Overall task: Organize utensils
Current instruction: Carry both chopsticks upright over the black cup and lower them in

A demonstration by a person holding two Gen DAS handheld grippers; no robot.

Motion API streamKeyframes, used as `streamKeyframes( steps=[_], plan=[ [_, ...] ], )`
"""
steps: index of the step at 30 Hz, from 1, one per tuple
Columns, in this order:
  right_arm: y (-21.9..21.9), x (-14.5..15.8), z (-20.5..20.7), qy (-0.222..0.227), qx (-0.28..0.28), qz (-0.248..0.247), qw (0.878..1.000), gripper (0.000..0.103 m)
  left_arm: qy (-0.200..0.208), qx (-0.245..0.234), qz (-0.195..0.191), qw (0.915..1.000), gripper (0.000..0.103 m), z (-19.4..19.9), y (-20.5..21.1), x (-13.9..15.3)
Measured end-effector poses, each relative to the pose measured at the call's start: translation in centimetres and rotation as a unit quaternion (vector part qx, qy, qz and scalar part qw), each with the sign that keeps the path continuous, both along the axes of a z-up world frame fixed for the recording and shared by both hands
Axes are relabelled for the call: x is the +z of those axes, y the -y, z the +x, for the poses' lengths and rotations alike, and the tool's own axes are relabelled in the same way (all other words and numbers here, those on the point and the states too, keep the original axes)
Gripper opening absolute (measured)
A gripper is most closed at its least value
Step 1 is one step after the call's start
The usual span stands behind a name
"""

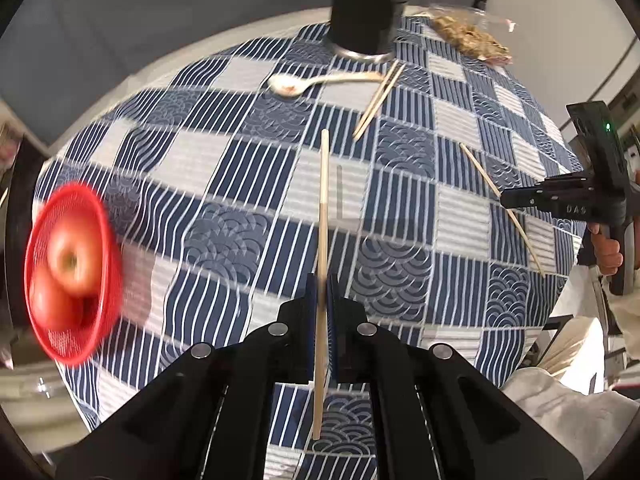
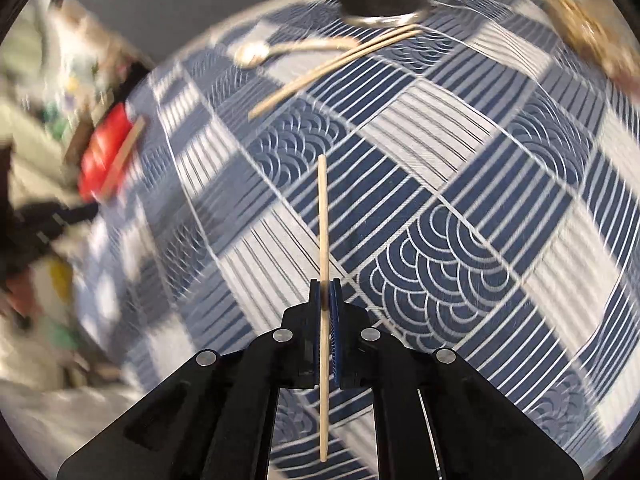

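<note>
— Both tongs were squeezed shut on sticks. Left gripper (image 1: 322,292) held one chopstick (image 1: 322,216), and right gripper (image 2: 326,300) held another chopstick (image 2: 323,224).

— Where could they go?

— Maybe the black holder (image 1: 366,4), far across the checked cloth (image 1: 240,184). Each stick pointed long-ways straight at it. I think the left one was a bit nearer.

— Anything left?

— Near the holder lay two chopsticks (image 1: 378,100) and a white spoon (image 1: 316,81).

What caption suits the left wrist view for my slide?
Left claw shut on a chopstick above the checked cloth; spoon, black holder beyond.
</note>
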State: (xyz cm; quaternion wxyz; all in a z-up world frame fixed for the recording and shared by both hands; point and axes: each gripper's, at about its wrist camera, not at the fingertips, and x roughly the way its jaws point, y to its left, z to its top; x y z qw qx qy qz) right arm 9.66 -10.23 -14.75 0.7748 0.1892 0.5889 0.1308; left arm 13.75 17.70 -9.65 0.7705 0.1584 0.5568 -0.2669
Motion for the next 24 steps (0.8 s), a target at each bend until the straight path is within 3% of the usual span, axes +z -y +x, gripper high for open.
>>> streamKeyframes(
  steps=[4, 10, 16, 24],
  plan=[
    [2.1, 1.7, 0.7, 0.013, -0.048, 0.041, 0.998, 0.004, 0.008, -0.026, -0.01, 0.9996, 0.005, 1.3, 2.1, 1.1],
    [5.4, 5.8, 3.4, 0.037, -0.079, 0.038, 0.996, 0.004, 0.025, -0.056, -0.025, 0.9978, 0.005, 3.2, 6.0, 3.1],
    [9.0, 11.0, 7.6, 0.083, -0.059, 0.027, 0.994, 0.004, 0.049, -0.067, -0.045, 0.9955, 0.005, 5.8, 10.2, 5.6],
    [11.5, 16.7, 14.3, 0.163, -0.005, 0.068, 0.984, 0.004, 0.08, -0.051, -0.086, 0.9917, 0.005, 9.5, 15.3, 9.2]
  ],
)
